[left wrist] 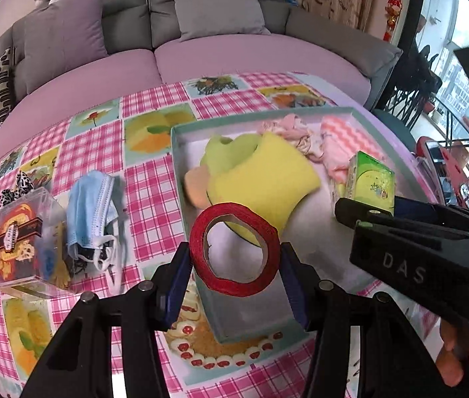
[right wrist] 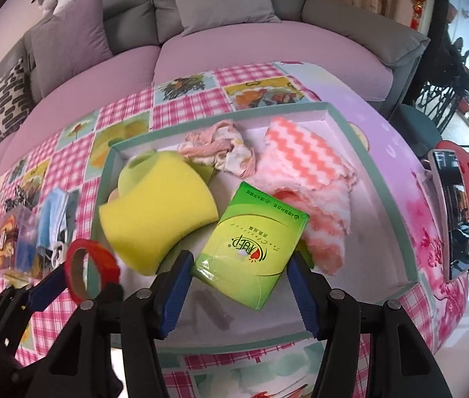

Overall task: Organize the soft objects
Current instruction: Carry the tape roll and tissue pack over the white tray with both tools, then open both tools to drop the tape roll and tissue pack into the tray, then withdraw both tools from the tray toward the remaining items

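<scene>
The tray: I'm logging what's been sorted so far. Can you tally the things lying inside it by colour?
Inside the tray, not counting what the grippers hold:
Yellow or yellow-green sponges: 2
Orange sponge: 1
Pink and white zigzag cloth: 1
Pale pink crumpled fabric: 1
Total: 5

A red roll of tape and a bright green tissue pack. Inside the teal-edged tray: a yellow sponge and a pink-and-white zigzag cloth. Beside it, a pale blue face mask on a pink-checked tablecloth.
</scene>
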A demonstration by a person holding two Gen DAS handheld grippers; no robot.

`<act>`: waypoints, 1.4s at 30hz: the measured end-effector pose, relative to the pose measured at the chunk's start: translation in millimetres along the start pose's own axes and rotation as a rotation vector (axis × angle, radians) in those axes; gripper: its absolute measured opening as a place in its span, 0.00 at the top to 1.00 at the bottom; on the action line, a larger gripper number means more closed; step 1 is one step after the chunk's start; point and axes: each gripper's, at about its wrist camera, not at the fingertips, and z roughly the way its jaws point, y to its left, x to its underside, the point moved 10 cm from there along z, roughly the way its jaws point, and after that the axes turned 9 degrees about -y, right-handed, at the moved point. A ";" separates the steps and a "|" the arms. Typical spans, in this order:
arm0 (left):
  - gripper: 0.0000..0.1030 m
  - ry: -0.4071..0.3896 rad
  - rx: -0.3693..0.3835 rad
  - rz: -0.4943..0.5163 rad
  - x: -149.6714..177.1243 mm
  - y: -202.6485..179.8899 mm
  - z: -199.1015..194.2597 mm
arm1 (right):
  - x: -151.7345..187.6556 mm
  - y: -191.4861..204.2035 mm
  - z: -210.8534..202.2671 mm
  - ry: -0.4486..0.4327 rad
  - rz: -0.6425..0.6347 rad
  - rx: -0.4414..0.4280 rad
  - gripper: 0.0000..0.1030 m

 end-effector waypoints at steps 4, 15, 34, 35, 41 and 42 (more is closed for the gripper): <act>0.47 0.020 0.009 0.005 5.1 -2.9 6.1 | 4.0 4.6 2.0 0.017 -0.011 -0.013 0.40; 0.46 0.047 0.053 -0.016 9.0 -9.0 9.4 | 9.2 9.7 5.2 0.043 -0.038 -0.022 0.40; 0.20 -0.034 0.003 -0.106 -8.7 28.6 -7.5 | -5.9 -4.6 -8.3 -0.029 0.035 -0.014 0.17; 0.20 -0.037 -0.005 -0.120 -9.5 33.8 -8.3 | -6.2 -6.0 -8.2 -0.029 0.044 -0.013 0.16; 0.16 -0.076 -0.079 -0.228 -14.9 73.4 -16.8 | -4.9 -1.4 -6.5 -0.023 0.039 -0.022 0.14; 0.13 -0.082 -0.090 -0.242 -15.2 79.1 -18.0 | -4.7 0.5 -6.4 -0.023 0.034 -0.026 0.12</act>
